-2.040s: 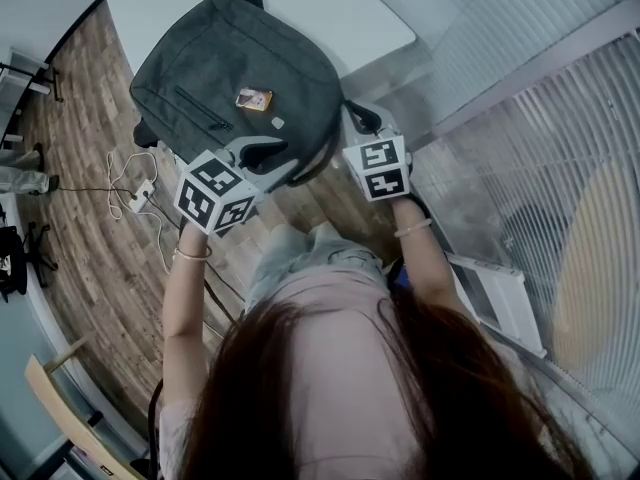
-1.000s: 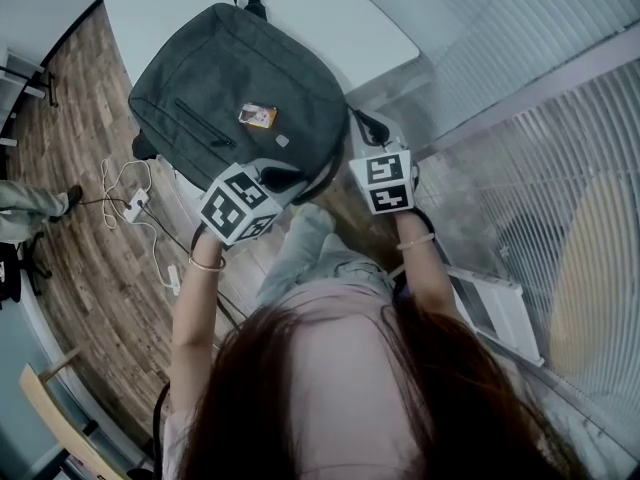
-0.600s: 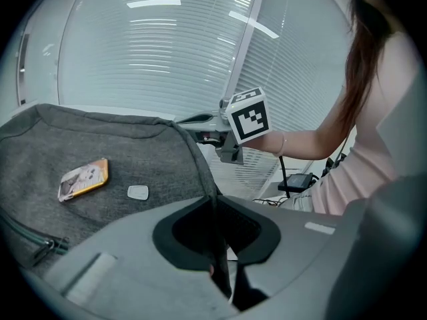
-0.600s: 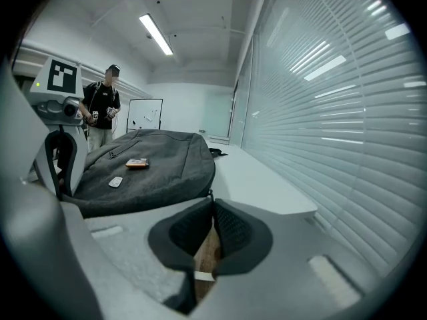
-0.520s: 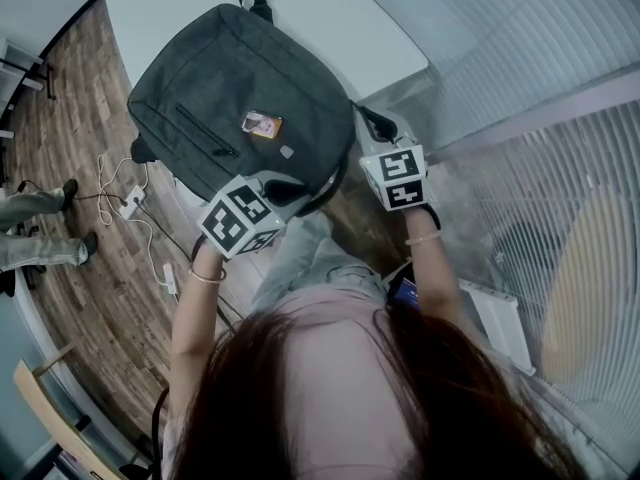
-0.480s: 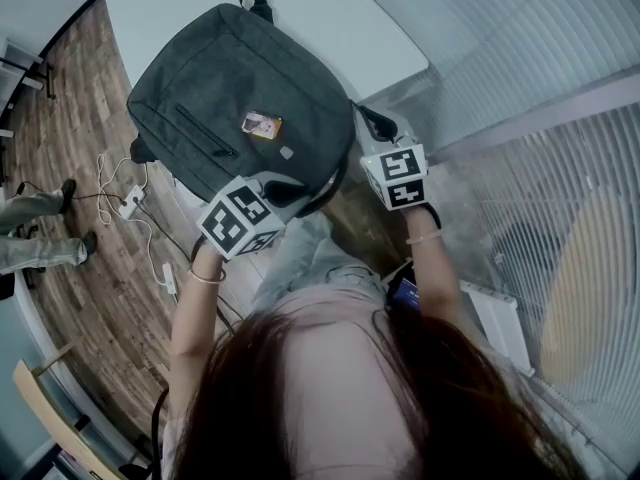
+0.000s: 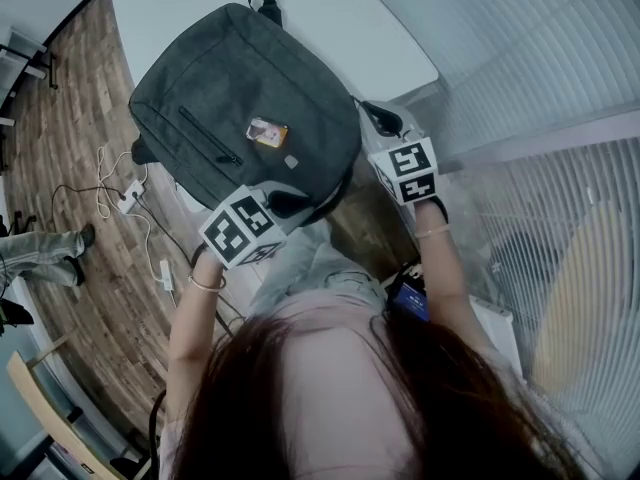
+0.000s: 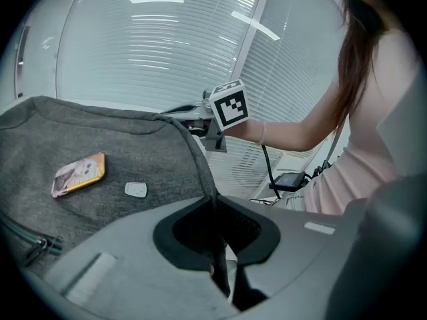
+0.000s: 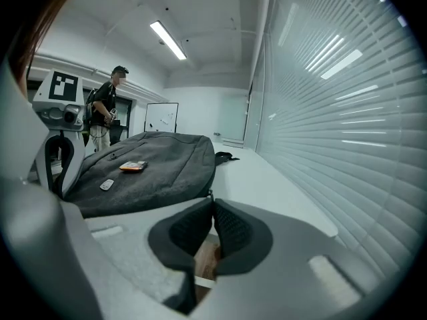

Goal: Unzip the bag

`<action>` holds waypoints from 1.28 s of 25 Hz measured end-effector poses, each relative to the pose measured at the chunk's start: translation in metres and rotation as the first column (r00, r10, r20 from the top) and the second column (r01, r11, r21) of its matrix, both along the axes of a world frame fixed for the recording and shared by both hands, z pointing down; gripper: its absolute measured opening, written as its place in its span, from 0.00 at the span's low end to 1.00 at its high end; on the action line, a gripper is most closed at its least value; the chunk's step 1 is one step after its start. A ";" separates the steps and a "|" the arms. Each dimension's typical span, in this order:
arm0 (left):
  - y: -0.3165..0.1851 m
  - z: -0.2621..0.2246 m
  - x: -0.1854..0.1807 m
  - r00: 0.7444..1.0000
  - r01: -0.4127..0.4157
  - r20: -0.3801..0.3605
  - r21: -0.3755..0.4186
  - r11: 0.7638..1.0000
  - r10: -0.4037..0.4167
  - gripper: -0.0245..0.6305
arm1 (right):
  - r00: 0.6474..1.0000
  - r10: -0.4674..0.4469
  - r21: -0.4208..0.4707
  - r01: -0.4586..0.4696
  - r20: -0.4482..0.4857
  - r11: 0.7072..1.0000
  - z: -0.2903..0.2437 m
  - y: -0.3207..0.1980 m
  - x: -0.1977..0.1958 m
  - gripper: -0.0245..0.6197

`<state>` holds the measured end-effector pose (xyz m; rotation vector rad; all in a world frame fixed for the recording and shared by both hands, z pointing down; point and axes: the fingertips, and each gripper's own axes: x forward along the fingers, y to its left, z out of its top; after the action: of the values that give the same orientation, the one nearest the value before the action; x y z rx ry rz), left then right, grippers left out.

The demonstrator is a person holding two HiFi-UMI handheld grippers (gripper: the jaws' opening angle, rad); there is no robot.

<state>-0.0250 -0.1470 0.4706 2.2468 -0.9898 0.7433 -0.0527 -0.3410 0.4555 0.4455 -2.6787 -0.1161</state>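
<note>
Grey fabric bag (image 7: 245, 118) is lying flat, front up, on the white table (image 7: 330, 28), with its near end hanging a bit over the table's near edge. Left gripper (image 8: 215, 202) is just off that near edge, jaws closing onto the bag's side seam, which is pinched between the pads. Right gripper (image 9: 212, 202) sits by the table's near right corner, jaws clamped together at the bag's corner. Can't tell if the zip pull is actually in there. My guess: it's soft, floppy and fairly light, so it'll bunch and slide if you just yank. Pin the fabric by the seam with one gripper, take the small pull tab with the other.
</note>
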 end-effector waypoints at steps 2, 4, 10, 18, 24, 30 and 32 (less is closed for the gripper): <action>0.001 0.001 0.000 1.000 -0.002 -0.003 -0.003 1.000 0.002 0.09 | 1.000 -0.029 0.005 0.029 -0.005 1.000 0.000 -0.003 -0.005 0.06; 0.001 0.001 0.000 1.000 -0.003 -0.002 -0.006 1.000 0.003 0.09 | 0.998 -0.057 0.007 0.057 -0.007 0.998 -0.001 -0.005 -0.009 0.06; -0.001 0.005 0.001 1.000 -0.008 -0.009 -0.016 1.000 0.008 0.09 | 0.993 -0.116 0.007 0.116 -0.015 0.993 -0.002 -0.016 -0.025 0.06; 0.000 0.006 0.004 1.000 -0.017 -0.018 -0.033 0.999 0.017 0.09 | 0.987 -0.158 0.006 0.158 -0.021 0.987 -0.005 -0.023 -0.039 0.06; 0.001 0.008 0.004 1.000 -0.023 -0.020 -0.039 0.999 0.022 0.09 | 0.984 -0.177 0.011 0.177 -0.031 0.984 -0.007 -0.026 -0.050 0.06; 0.001 0.009 0.005 0.999 -0.025 -0.024 -0.045 0.999 0.024 0.09 | 0.982 -0.185 0.017 0.186 -0.032 0.982 -0.007 -0.030 -0.058 0.06; 0.000 0.009 0.004 0.999 -0.026 -0.026 -0.048 0.999 0.025 0.09 | 0.982 -0.187 0.020 0.187 -0.035 0.982 -0.007 -0.032 -0.061 0.06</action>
<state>-0.0205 -0.1467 0.4798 2.2262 -0.9231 0.7399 -0.1142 -0.3727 0.4483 0.1955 -2.6843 -0.2074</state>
